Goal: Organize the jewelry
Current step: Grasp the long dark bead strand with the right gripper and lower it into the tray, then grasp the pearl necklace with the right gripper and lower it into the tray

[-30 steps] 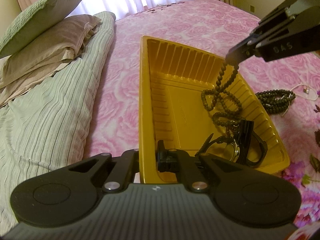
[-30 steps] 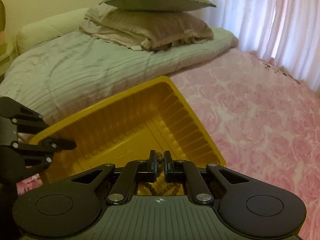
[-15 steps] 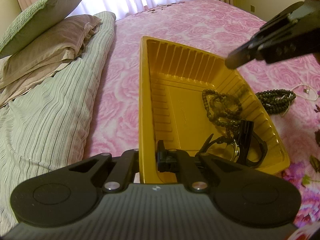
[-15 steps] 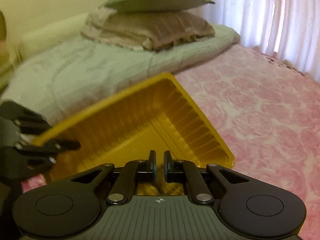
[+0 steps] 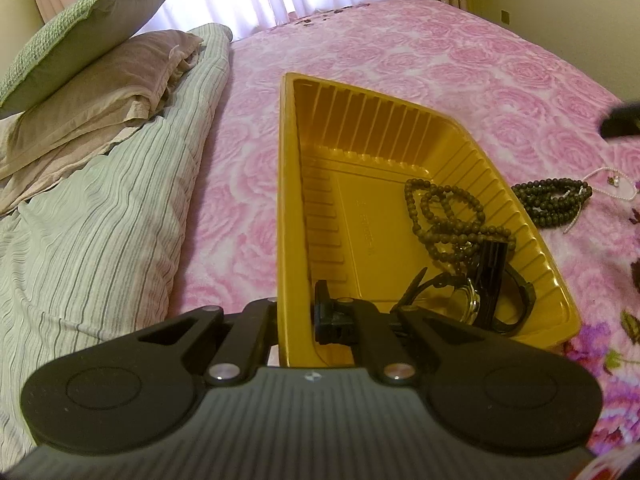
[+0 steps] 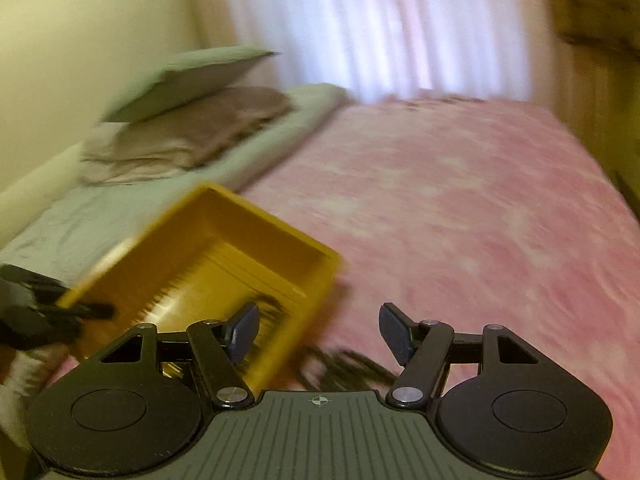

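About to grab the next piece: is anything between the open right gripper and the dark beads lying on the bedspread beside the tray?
Nothing visible. The right gripper is open, the beads blurred just below it beside the tray.

One tray (image 5: 288, 208), two bead strings (image 5: 448, 220) (image 5: 552, 200), perhaps one watch (image 5: 476, 300), two pillows (image 5: 80, 28) (image 5: 120, 76).

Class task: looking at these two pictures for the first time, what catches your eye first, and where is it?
The yellow tray on the pink bedspread stands out, with the left gripper clamped on its near wall. Inside, at its right, lie a string of dark beads and a watch. More beads lie on the bedspread just right of the tray.
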